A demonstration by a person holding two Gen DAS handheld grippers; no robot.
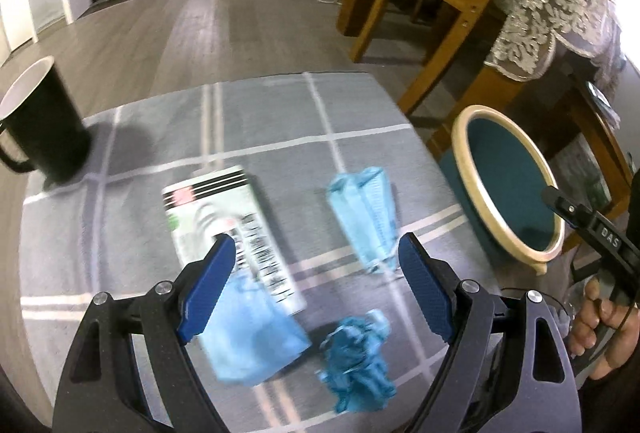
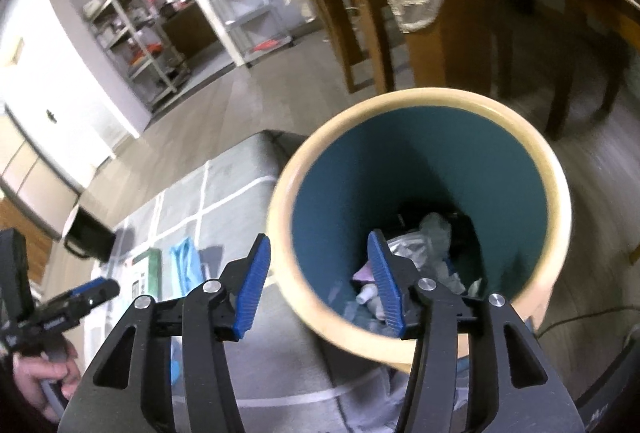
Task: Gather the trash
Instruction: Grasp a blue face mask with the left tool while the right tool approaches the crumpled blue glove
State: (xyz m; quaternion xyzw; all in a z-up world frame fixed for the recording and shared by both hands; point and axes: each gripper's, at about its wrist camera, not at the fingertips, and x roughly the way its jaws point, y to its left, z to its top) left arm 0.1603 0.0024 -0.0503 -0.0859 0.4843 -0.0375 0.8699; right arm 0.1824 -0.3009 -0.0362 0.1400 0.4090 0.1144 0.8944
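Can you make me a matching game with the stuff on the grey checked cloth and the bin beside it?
Things:
1. black mug with white inside
2. white printed carton
3. round teal bin with cream rim
4. crumpled dark blue wad

Places or states:
A. lying flat in the middle of the cloth
B. already has scraps at the bottom
C. standing upright at the cloth's far left
D. nearest the left gripper's right finger

Pairs: 1-C, 2-A, 3-B, 4-D
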